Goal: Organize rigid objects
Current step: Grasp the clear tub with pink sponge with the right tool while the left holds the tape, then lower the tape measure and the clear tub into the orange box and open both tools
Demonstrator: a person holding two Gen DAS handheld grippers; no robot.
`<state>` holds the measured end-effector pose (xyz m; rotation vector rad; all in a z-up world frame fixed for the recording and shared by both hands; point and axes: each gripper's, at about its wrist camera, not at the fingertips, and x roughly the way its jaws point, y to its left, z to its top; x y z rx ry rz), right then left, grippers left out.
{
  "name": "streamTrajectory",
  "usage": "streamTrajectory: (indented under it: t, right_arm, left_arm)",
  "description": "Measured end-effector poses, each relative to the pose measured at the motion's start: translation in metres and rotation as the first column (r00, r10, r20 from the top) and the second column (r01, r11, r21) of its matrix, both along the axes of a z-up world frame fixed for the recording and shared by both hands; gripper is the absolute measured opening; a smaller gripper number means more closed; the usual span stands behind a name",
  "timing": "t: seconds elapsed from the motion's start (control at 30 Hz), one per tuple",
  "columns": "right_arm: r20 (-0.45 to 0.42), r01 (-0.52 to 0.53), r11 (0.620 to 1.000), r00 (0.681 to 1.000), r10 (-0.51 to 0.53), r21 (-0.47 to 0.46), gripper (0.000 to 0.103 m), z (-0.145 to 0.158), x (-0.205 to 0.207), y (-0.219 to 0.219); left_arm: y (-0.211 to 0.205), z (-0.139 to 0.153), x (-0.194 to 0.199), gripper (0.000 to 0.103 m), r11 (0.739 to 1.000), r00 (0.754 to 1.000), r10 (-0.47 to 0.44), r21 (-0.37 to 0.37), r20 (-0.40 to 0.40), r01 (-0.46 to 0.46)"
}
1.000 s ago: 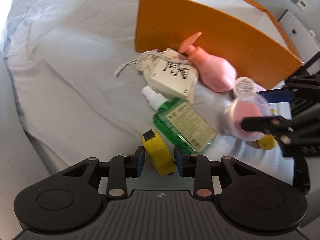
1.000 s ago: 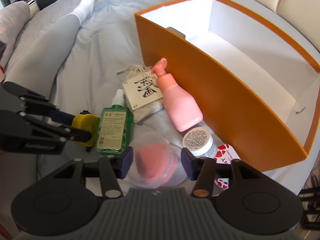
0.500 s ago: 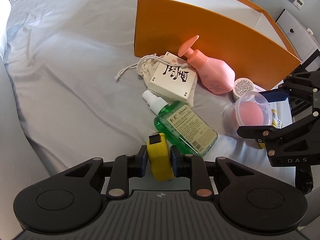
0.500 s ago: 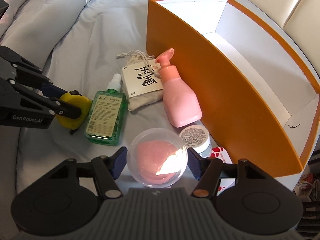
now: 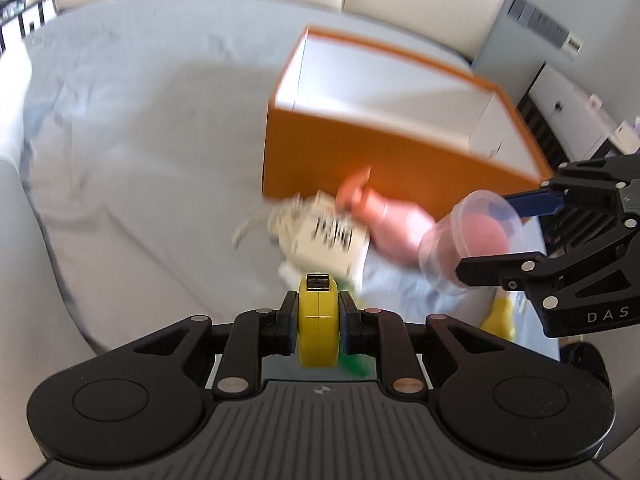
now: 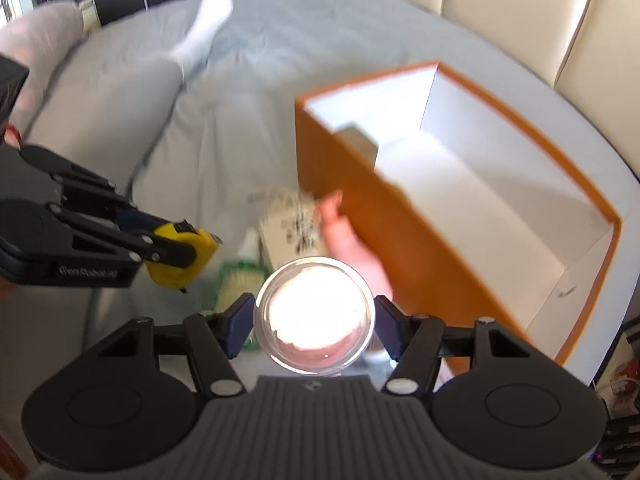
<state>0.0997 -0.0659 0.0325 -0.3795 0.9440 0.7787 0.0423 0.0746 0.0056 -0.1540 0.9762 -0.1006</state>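
My left gripper (image 5: 319, 318) is shut on a yellow tape measure (image 5: 319, 320) and holds it above the bed; it also shows in the right wrist view (image 6: 176, 254). My right gripper (image 6: 315, 318) is shut on a clear round container with a pink sponge (image 6: 315, 314), lifted off the bed; it also shows in the left wrist view (image 5: 472, 236). An open orange box with a white inside (image 6: 472, 184) stands ahead, and in the left wrist view (image 5: 384, 160).
On the grey bedsheet (image 5: 140, 160) lie a pink pump bottle (image 5: 392, 220), a cream box with black lettering on a drawstring bag (image 5: 328, 236) and a green bottle (image 6: 236, 284). A person's leg in a white sock (image 6: 200, 36) lies at the far left.
Both grippers have lifted their objects off the bed and risen. The tape measure and the sponge container are now held in the air, closer to the orange box.
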Motion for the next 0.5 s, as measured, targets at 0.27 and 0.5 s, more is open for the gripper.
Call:
streamTrajectory:
  t: [0.27,0.5]
  right_arm:
    - [-0.008,0.12,0.976,0.993,-0.12,0.179,0.064,0.047,0.037,-0.012]
    - [-0.126,0.317,0.91,0.948,-0.293,0.269,0.064,0.047,0.096,-0.021]
  left_arm:
    - [0.001,0.053,0.033,0.022,0.999,0.989,-0.038,-0.002,0.146,0.038]
    - [0.002,0.072,0.098,0.022,0.995,0.977,-0.084,-0.03,0.197,0.091]
